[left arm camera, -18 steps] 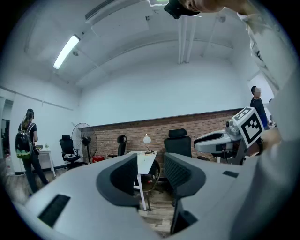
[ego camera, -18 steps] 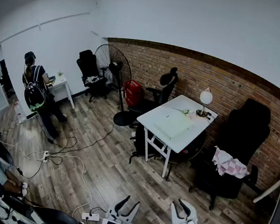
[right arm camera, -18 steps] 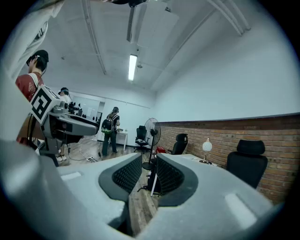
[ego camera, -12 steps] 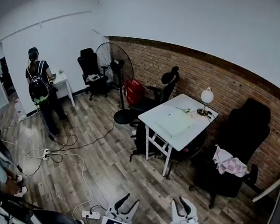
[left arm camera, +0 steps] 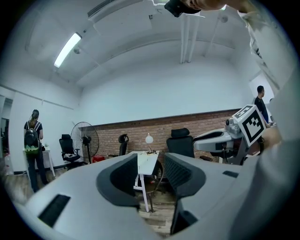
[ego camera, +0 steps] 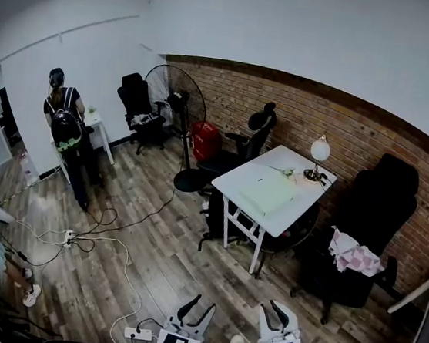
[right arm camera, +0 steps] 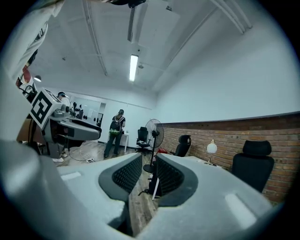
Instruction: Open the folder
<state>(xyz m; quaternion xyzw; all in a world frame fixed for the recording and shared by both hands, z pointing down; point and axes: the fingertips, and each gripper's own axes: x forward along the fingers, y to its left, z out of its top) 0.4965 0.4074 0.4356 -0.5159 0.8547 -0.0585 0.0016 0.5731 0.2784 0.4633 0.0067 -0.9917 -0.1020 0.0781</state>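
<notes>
Item: folder (ego camera: 267,190), pale green, lying flat on the white table (ego camera: 291,213) at the far middle of the room against the brick wall; it appears closed, though it is too small in the head view to be sure. Its place just left of the lamp (ego camera: 319,150), on bare tabletop, leaves its edges free to reach from the near side. Item: left gripper (ego camera: 199,306), at the near edge of the head view, held low and level and aimed at the table, jaws apart with nothing between them; through the gap only the table's leg and the floor show. Item: right gripper (ego camera: 275,310), just beside it to the right, tipped slightly down, jaws parted by a narrower gap and likewise empty. Both are well apart from the folder, so the hold reads as a carrying posture for the walk across the wooden floor, with the opening not yet begun. Item: black office chair (ego camera: 376,210) to the right of the table, a pink cloth (ego camera: 354,256) on its seat. Item: standing fan (ego camera: 174,92), far left of the table. Item: person with a backpack (ego camera: 64,129), far left, at a small desk. Item: cables and a power strip (ego camera: 139,333) on the floor near left, a likely trip hazard on the way
</notes>
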